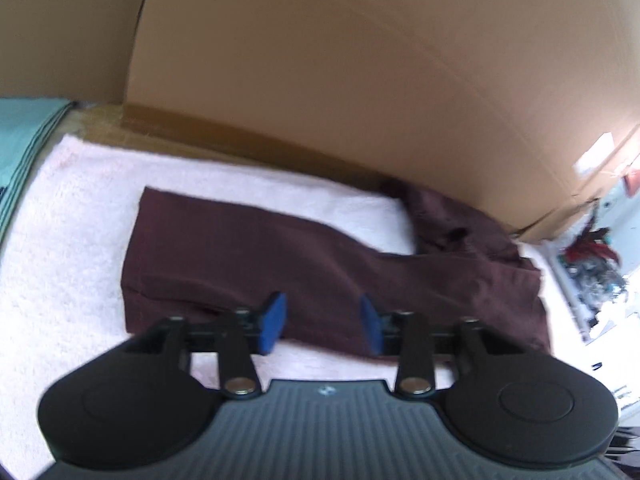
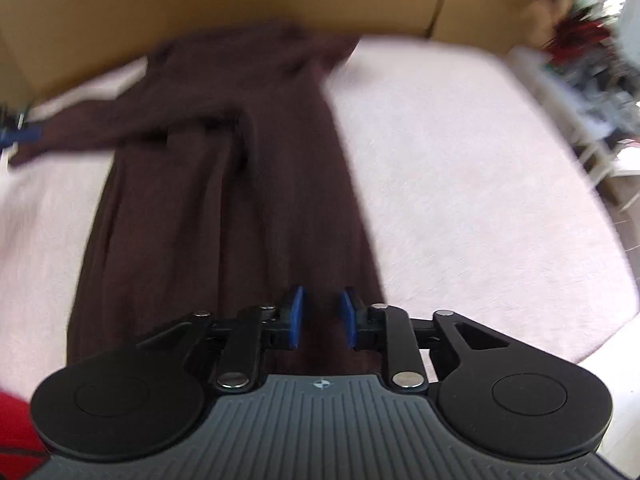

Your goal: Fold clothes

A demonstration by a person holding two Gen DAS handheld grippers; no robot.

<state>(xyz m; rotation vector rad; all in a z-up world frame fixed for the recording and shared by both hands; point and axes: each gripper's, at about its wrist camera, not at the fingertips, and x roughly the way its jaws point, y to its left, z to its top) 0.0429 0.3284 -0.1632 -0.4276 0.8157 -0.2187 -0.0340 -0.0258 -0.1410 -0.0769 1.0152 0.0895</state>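
A dark maroon garment (image 1: 280,264) lies spread on a pale pink towel-covered surface (image 1: 60,240). In the left wrist view it stretches from a flat hemmed end at the left to a bunched part (image 1: 452,220) at the right by the cardboard. My left gripper (image 1: 322,320) hovers open over its near edge, blue pads (image 1: 274,320) wide apart, nothing between them. In the right wrist view the same garment (image 2: 224,200) runs lengthwise away from me. My right gripper (image 2: 322,316) is open above its near end, with only a narrow gap between the pads.
A large cardboard wall (image 1: 360,80) stands right behind the surface. Teal folded fabric (image 1: 20,140) lies at the far left. Clutter and white furniture (image 2: 580,80) sit beyond the right edge. Something red (image 2: 12,428) shows at the lower left of the right wrist view.
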